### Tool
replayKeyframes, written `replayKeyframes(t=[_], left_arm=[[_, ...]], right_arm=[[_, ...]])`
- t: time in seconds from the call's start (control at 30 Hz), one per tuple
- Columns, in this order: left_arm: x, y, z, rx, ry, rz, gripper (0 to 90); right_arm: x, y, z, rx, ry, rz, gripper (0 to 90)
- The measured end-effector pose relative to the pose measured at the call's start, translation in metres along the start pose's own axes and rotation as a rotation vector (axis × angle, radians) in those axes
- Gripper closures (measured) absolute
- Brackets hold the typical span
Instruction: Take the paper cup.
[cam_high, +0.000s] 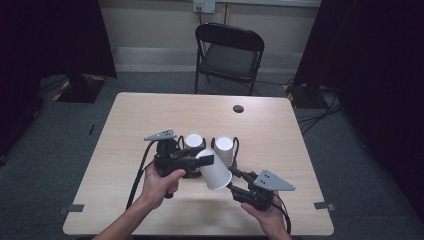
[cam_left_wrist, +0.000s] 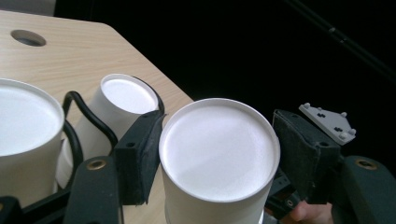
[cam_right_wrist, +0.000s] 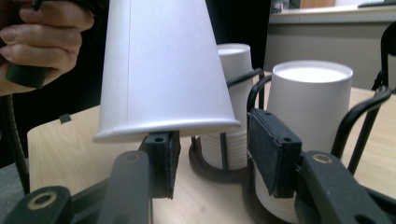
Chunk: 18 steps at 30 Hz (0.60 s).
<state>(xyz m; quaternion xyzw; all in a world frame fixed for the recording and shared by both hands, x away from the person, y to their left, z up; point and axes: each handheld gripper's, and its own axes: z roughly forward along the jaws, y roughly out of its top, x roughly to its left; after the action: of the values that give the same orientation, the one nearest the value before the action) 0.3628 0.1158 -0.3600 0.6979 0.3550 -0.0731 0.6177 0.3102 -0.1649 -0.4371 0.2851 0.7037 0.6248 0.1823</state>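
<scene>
Dark curtains on both sides, a black folding chair (cam_high: 229, 52) at the top middle of the high view, and a pale wood table (cam_high: 150, 115) with a cable hole (cam_high: 238, 108) toward its upper right. Mid-table sit two black wire holders, each with a stack of upside-down white paper cups: one (cam_high: 194, 140) just left of centre, the other (cam_high: 224, 148) just right of it.

The left gripper (cam_high: 204, 160) has its jaws clamped on a single white cup (cam_high: 214, 170), held upside down and tilted, in the air just below the two stacks in the frame. In the left gripper view the pads press on both sides of the cup (cam_left_wrist: 219, 154) near its closed base, so that grip looks solid.

The right gripper (cam_high: 236, 176) comes in from the lower right toward the cup's wide rim. In the right gripper view its jaws stand about half open; the left pad sits right under the rim (cam_right_wrist: 168, 128), the right pad stands clear, so nothing is pinched yet.

My take on doing this well: it looks like a handover. The right jaws should straddle the rim wall, one pad inside and one outside, and close gently since paper crushes easily. The left should only let go once the right has it, and the cup should stay clear of the stacks.
</scene>
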Motion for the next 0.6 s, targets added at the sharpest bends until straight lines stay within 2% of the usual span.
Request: replayKeyframes(t=[0.13,0.2,0.33,0.43,0.5,0.6], left_arm=[[-0.003,-0.001,0.002,-0.006,-0.037,-0.031,35.1],[-0.005,-0.002,0.004,0.004,-0.039,-0.025,35.1],[-0.008,-0.004,0.008,0.002,-0.067,-0.044,35.1],[-0.009,-0.004,0.009,-0.004,-0.079,-0.065,34.9],[-0.009,-0.005,0.01,-0.002,-0.078,-0.062,34.9],[-0.007,-0.006,0.01,0.004,-0.089,-0.07,34.5]], right_arm=[[0.003,0.002,0.001,-0.03,0.002,-0.031,57.0],[0.004,0.003,0.002,-0.038,0.004,-0.042,58.4],[0.007,0.004,0.001,-0.063,0.003,-0.062,60.7],[0.007,0.006,0.0,-0.08,0.001,-0.056,61.4],[0.006,0.007,-0.001,-0.084,-0.002,-0.058,61.9],[0.005,0.007,-0.002,-0.086,-0.013,-0.068,70.6]])
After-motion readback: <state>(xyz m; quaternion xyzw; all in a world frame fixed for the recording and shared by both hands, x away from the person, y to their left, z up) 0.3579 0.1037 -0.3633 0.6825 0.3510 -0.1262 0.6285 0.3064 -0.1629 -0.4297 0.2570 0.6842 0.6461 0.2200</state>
